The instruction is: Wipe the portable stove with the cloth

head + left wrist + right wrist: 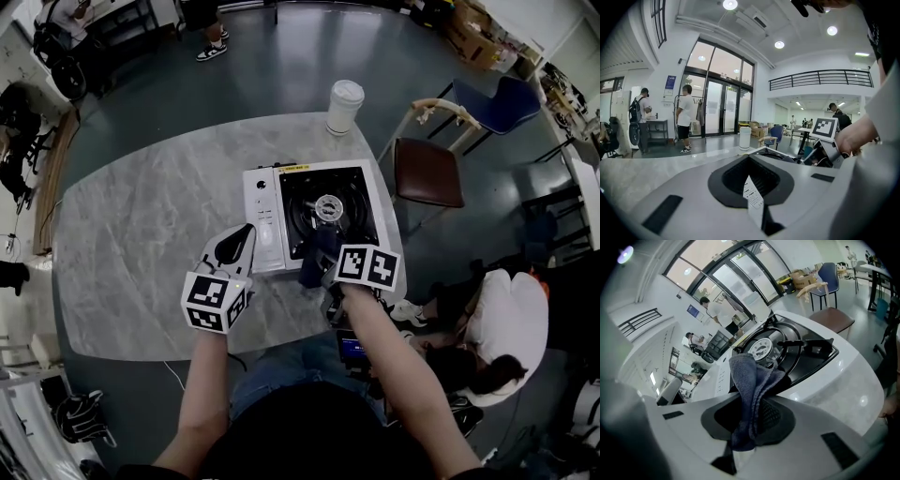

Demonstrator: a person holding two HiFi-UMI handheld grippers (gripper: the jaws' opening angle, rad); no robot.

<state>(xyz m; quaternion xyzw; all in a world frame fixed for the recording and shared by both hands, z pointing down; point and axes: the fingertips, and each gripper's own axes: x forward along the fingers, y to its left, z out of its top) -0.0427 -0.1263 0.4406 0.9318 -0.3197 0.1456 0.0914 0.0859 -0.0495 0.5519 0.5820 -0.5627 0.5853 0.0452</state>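
Right tool (740, 446) is pinching a fold of the dark blue cloth (751, 380), which bunches up ahead of its jaws at the near edge of the stove's black burner tray; I cannot tell whether it touches the tray. Left tool (752, 199) has its jaws pressed together on nothing and sits at the near left corner of the portable stove (319, 192), which lies right of centre on the marble surface (141, 244).

The likely risks:
- The cloth is held by a narrow fold, so a hard drag could pull it free.
- Loose folds could catch on the pan supports round the burner (761, 348).
- Nothing visibly braces the stove, so a firm push could slide it towards the paper cup (344, 103) standing just beyond its far edge.
- The left tool could bump the control panel.

Count: one stove, one cloth, one cup, two tools. Off the surface to the right stand two chairs, one brown-seated (427, 172) and one blue (506, 101).
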